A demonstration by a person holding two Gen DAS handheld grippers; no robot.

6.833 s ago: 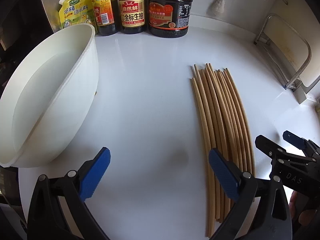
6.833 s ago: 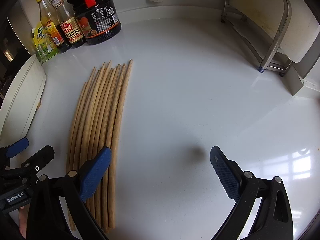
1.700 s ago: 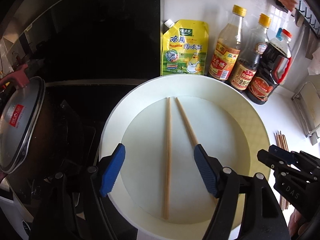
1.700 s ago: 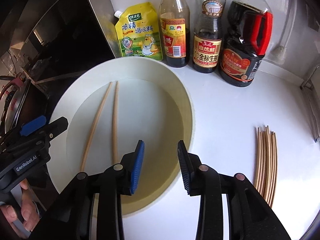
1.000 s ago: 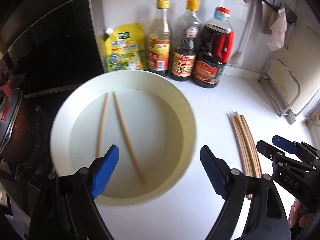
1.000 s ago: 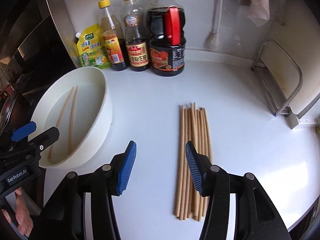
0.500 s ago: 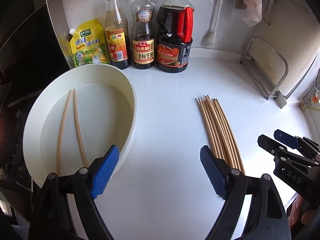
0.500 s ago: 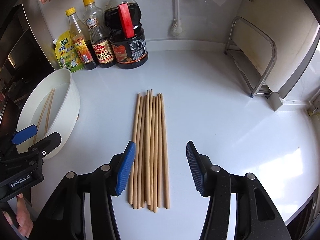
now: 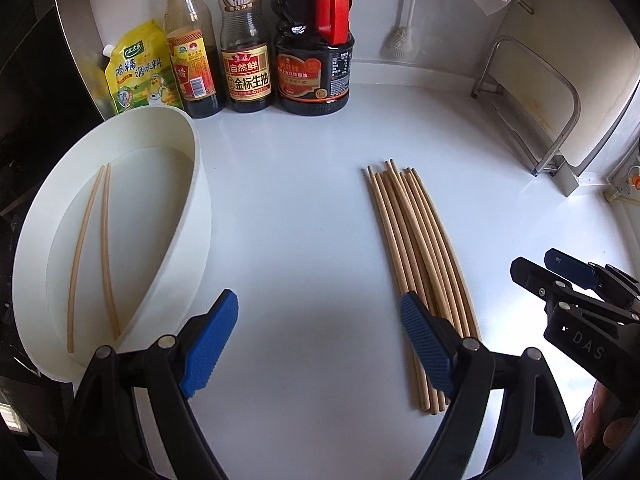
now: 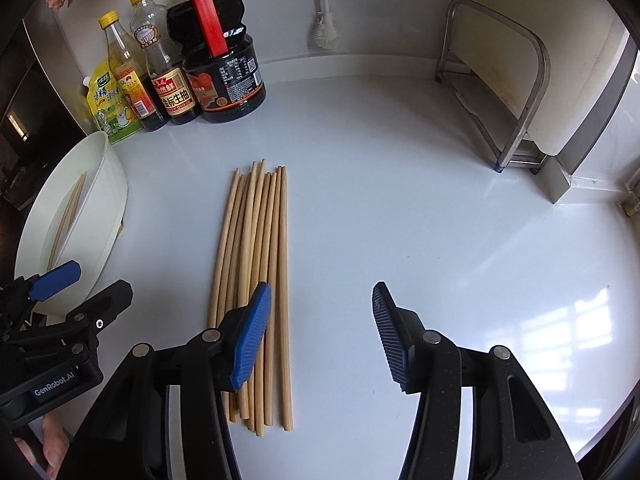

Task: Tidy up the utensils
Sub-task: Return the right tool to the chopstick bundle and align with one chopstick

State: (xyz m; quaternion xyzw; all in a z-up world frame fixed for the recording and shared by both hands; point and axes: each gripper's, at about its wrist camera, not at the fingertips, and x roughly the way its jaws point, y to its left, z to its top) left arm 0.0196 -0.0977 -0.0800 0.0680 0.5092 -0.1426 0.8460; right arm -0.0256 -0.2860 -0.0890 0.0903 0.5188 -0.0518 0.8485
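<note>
Both your left gripper (image 9: 320, 340) and right gripper (image 10: 320, 332) gape empty. The chopstick bundle (image 10: 256, 280) lies mid-frame on the counter (image 10: 400, 200); seemingly only two chopsticks (image 9: 94, 248) reached the bowl (image 9: 196, 200) at left.

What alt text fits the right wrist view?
A bundle of pale wooden chopsticks lies on the white countertop; the open right gripper hovers above, empty. A round white basin left holds two chopsticks.
</note>
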